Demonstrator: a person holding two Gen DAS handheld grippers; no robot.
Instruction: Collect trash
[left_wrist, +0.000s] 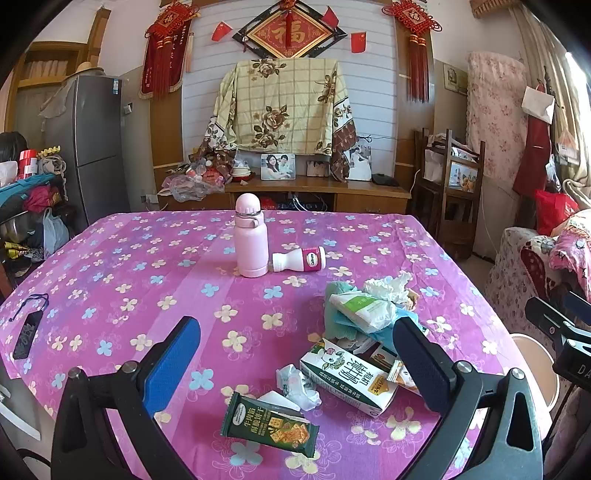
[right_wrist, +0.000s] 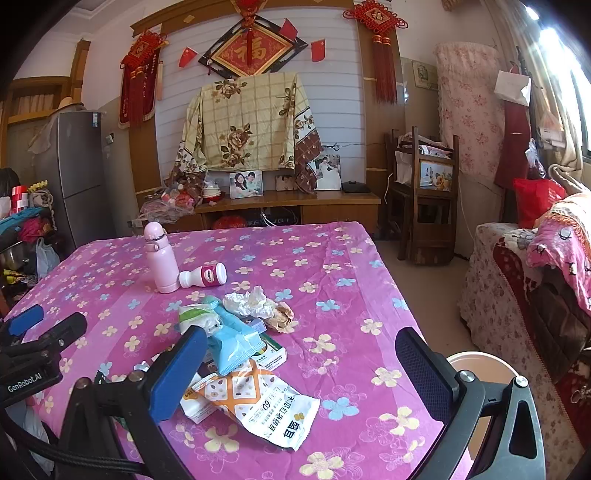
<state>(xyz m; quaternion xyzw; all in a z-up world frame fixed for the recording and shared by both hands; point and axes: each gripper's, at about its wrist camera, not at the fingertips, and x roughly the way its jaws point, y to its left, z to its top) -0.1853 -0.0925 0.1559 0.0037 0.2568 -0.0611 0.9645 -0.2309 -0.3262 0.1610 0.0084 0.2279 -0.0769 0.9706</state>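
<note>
Pink floral tablecloth | trash heap: carton, cracker wrapper, tissues nearer than flask | left gripper, right gripper both wide, empty | risk: light wrappers sliding; toppling flask.

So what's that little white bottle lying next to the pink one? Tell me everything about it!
The little white bottle looks like a plastic drink bottle with a dark pink label band around its wide end. It lies on its side on the flowery pink tablecloth, narrow neck pointing toward the tall pink flask that stands upright. The neck sits right at the flask's base, seemingly touching it. Whether it has a cap or anything inside cannot be told. Neither hand-held gripper is near it.
</note>
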